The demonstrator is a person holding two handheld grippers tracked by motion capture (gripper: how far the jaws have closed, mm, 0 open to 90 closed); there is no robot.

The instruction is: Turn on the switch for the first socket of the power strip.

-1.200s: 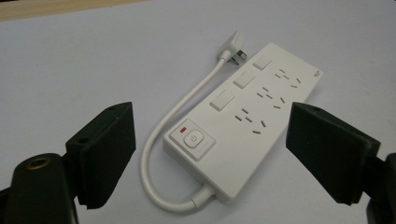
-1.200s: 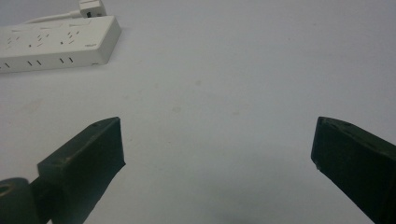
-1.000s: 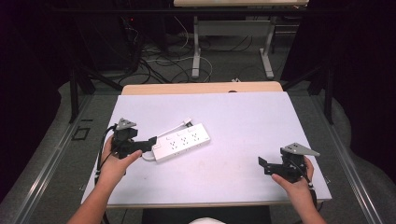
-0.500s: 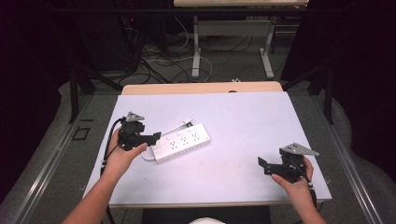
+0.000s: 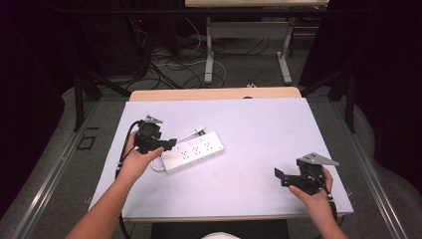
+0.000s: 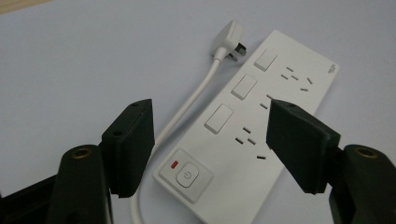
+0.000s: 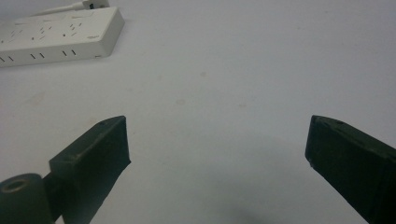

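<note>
White power strip (image 6: 254, 135) is framed between the wide-spread jaws of the left gripper (image 6: 210, 144). Its small corner marking cannot be read. The right gripper (image 7: 217, 149) is held wide, empty.

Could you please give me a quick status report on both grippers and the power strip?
Left gripper open, poised over the power strip at its switch end. Right gripper open, over bare table, apart from it. Plug loose beside the strip. Nothing in the way.

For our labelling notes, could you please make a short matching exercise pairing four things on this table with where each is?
Things:
1. power strip
2. plug
3. left gripper
4. right gripper

Places:
A. near the table's right front corner
B. over the strip's power-button end
C. left of the table's middle
D. lying beside the strip's far switches

Pairs: 1-C, 2-D, 3-B, 4-A
</note>
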